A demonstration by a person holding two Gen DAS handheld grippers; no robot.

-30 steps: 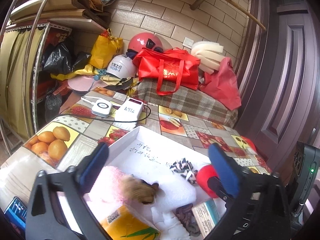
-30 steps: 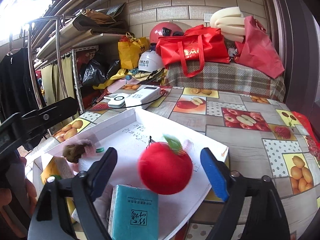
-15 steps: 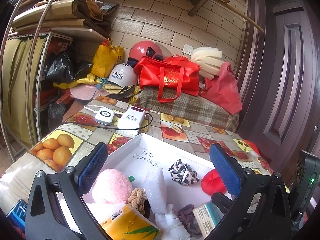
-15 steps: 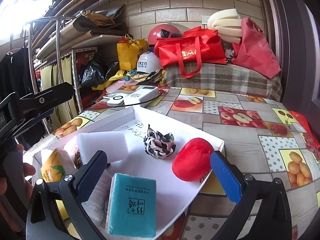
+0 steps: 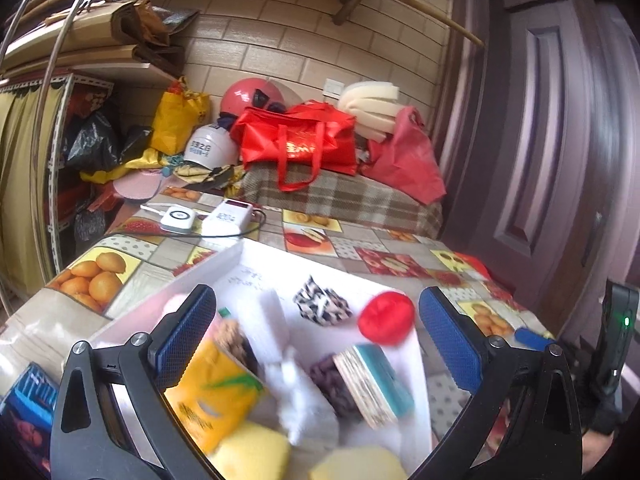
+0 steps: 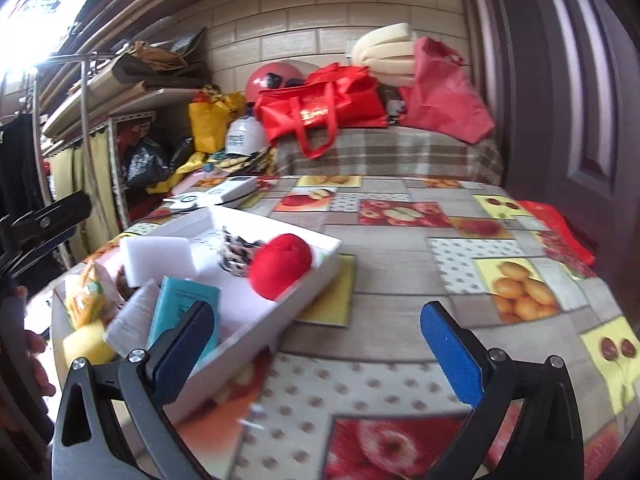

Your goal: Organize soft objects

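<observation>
A white foam tray (image 5: 256, 258) (image 6: 304, 292) lies on the fruit-print table. In it are a red plush apple (image 5: 385, 318) (image 6: 282, 266), a black-and-white scrunchie (image 5: 322, 306) (image 6: 236, 254), a white sponge block (image 6: 158, 258), a teal tissue pack (image 5: 380, 380) (image 6: 186, 310), a yellow snack packet (image 5: 212, 400) (image 6: 86, 300) and yellow sponges (image 5: 252, 456). My left gripper (image 5: 316, 340) is open and empty above the tray's near end. My right gripper (image 6: 318, 346) is open and empty, to the right of the tray over the table.
White chargers with a cable (image 5: 208, 216) lie beyond the tray. Red bags (image 5: 304, 140), helmets and foam are piled on a plaid-covered bench (image 6: 392, 152) at the back. A shelf rack (image 6: 96, 128) stands left, a dark door (image 5: 552, 140) right. The table edge (image 6: 616, 300) curves at right.
Both grippers have pulled back from the tray, open and empty. The right gripper has swung right over the bare table. The red apple lies in the tray where it was dropped.
</observation>
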